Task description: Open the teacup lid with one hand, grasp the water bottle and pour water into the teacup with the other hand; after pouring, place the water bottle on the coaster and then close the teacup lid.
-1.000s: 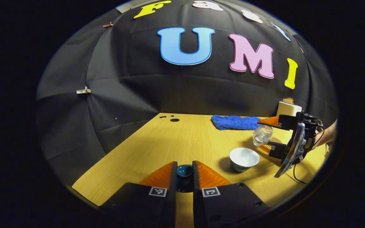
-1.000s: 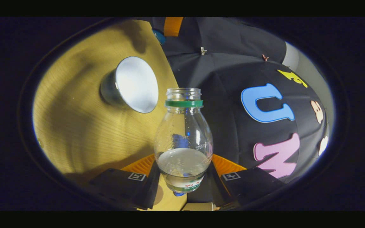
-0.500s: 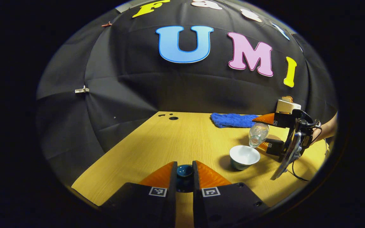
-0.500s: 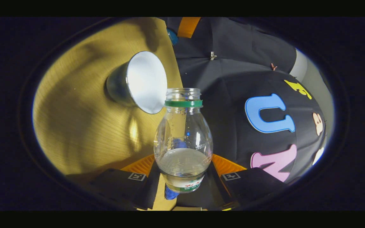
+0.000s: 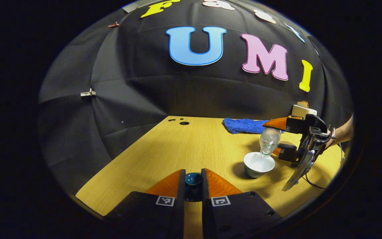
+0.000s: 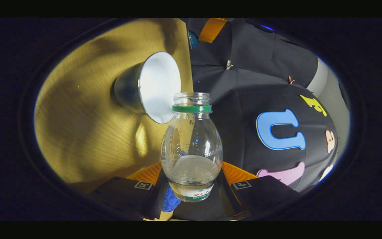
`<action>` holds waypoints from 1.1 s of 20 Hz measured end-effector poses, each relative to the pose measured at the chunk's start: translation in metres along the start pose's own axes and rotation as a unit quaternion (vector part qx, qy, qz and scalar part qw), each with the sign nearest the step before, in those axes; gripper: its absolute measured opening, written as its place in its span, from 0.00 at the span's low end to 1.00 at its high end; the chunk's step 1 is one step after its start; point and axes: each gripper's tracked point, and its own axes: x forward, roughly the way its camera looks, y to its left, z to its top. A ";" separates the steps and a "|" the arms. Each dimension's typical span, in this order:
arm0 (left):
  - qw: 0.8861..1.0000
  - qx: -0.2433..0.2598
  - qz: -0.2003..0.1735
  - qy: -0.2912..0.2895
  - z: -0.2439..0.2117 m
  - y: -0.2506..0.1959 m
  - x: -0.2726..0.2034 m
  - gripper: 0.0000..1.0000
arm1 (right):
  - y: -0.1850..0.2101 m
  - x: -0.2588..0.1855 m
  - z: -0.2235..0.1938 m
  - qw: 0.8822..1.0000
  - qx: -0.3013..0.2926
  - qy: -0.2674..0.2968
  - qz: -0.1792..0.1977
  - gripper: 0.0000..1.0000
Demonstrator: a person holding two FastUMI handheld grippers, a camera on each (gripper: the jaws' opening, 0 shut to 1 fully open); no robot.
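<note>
Wood table [image 5: 184, 146], bottle [image 6: 192, 146] base hidden, coaster unclear

Black cloth wall [image 5: 164, 96] behind wooden table [image 5: 177, 149].

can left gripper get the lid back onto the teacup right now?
Probably not yet. The left gripper holds the lid, but the water bottle in the right gripper is tipped with its mouth over the teacup.

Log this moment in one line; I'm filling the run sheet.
left gripper: shut on lid | right gripper: tilting water bottle over teacup
</note>
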 end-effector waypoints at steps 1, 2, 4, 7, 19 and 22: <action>1.000 0.001 0.001 0.001 0.000 0.000 0.000 0.29 | 0.000 0.000 -0.001 1.000 -0.003 -0.001 -0.003 0.72; 1.000 0.002 0.001 0.000 0.000 0.000 0.000 0.26 | 0.000 0.001 -0.001 1.000 -0.005 -0.002 -0.003 0.72; 1.000 0.002 -0.001 -0.001 0.001 -0.002 -0.002 0.25 | -0.002 0.001 0.000 1.000 -0.014 -0.005 -0.003 0.72; 1.000 0.005 -0.004 0.000 0.001 -0.003 -0.003 0.25 | -0.004 0.003 0.001 1.000 -0.023 -0.013 -0.004 0.72; 1.000 0.000 0.002 0.003 -0.004 -0.002 -0.010 0.26 | -0.010 0.007 0.001 0.998 -0.061 -0.034 -0.003 0.72; 1.000 -0.002 0.005 0.005 -0.007 -0.003 -0.008 0.25 | -0.011 0.007 0.003 0.997 -0.069 -0.040 -0.006 0.72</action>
